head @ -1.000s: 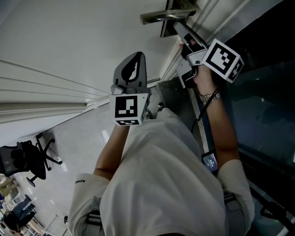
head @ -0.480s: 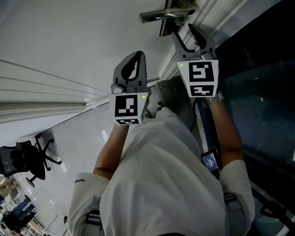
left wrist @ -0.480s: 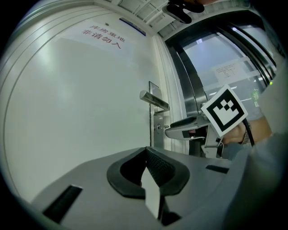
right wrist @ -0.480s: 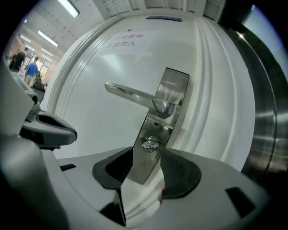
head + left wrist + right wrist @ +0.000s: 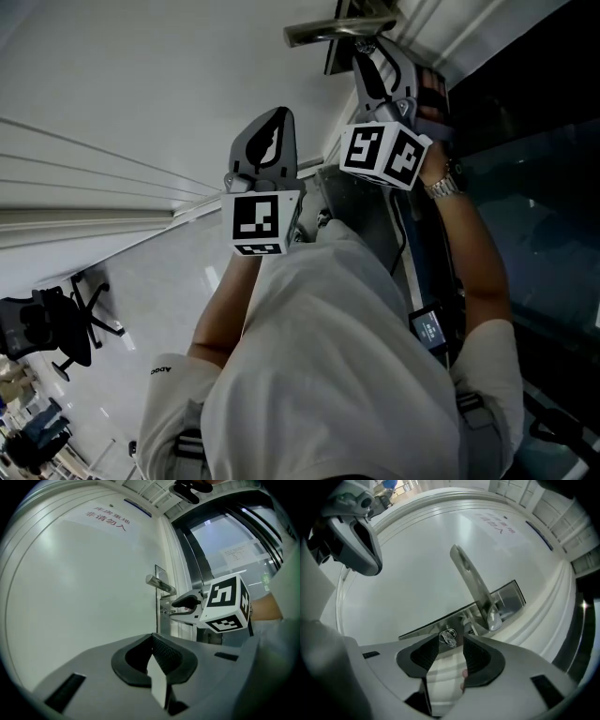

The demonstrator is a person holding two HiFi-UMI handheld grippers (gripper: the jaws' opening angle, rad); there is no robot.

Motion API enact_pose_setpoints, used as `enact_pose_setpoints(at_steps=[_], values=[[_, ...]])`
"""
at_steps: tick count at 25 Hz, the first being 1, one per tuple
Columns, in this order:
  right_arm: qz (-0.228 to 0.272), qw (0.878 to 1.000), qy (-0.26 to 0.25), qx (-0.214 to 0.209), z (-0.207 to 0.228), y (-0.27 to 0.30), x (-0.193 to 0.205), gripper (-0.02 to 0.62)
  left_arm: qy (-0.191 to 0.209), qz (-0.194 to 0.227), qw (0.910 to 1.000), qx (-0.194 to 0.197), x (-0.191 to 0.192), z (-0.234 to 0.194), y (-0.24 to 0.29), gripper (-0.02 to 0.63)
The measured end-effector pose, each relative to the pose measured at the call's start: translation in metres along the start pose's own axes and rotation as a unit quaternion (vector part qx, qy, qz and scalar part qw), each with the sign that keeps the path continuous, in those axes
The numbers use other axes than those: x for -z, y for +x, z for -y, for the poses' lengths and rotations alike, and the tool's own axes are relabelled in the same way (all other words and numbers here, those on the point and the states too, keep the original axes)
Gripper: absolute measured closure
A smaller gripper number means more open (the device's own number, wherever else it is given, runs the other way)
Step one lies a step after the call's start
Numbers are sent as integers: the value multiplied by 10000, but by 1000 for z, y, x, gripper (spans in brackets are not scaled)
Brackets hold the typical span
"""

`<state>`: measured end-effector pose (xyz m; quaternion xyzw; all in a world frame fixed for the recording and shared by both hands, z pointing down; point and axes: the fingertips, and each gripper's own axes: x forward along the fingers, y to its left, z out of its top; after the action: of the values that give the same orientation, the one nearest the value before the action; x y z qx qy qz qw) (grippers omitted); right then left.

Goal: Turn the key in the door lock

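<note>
Steel lock plate [image 5: 508,598] runs along the edge of the white door [image 5: 84,583], just beside the frame, and a lever handle [image 5: 471,578] sticks out from it. The key [image 5: 449,637] stands in the cylinder on that same plate, below the handle in the left gripper view.

The right tool [image 5: 451,645] points at the plate with its jaws spread; they have just been opening. The key's bow sits between the dark pad tips with a gap on either side, so nothing pinches it.

The left tool [image 5: 153,644] is held apart from the door, aimed at its plain face away from the lock edge. Its jaws are pressed together with nothing between them. From there the right tool's marker cube [image 5: 226,603] shows beside the plate.
</note>
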<state>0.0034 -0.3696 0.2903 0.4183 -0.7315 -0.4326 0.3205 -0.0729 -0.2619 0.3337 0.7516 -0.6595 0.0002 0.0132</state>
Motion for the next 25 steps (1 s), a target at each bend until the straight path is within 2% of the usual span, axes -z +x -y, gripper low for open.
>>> enact_pose_setpoints(at_steps=[3,5,7,10,13,15,19,22,25], values=[[-49,9991,-427,17,-3,4,-2,443,4,7,10000,0,0,-1,1,597],[-72,9977,-678,36,-5,5,-3,484,2,10,10000,-7,-1,-2,0,597],[-86,9963,-850,27,-7,6,-3,495,-4,18,10000,-12,-2,-3,0,597],[-117,9951,-981,20,-9,8,-3,505,-14,20,10000,-9,-2,-3,-1,597],[-130,9946,-1021,116,-7,10,-3,559,-20,22,10000,-8,-2,-3,0,597],[-135,9948,-998,173,-6,11,-3,572,-22,27,10000,-14,-2,-4,0,597],[-154,9978,-610,198,-4,11,-3,578,-31,16,10000,-31,-1,-7,0,597],[-210,9997,20,139,-2,12,-3,580,-27,12,10000,-32,-1,-7,0,597],[-249,9965,797,39,1,12,-3,581,-27,20,10000,-33,-2,-8,1,597]])
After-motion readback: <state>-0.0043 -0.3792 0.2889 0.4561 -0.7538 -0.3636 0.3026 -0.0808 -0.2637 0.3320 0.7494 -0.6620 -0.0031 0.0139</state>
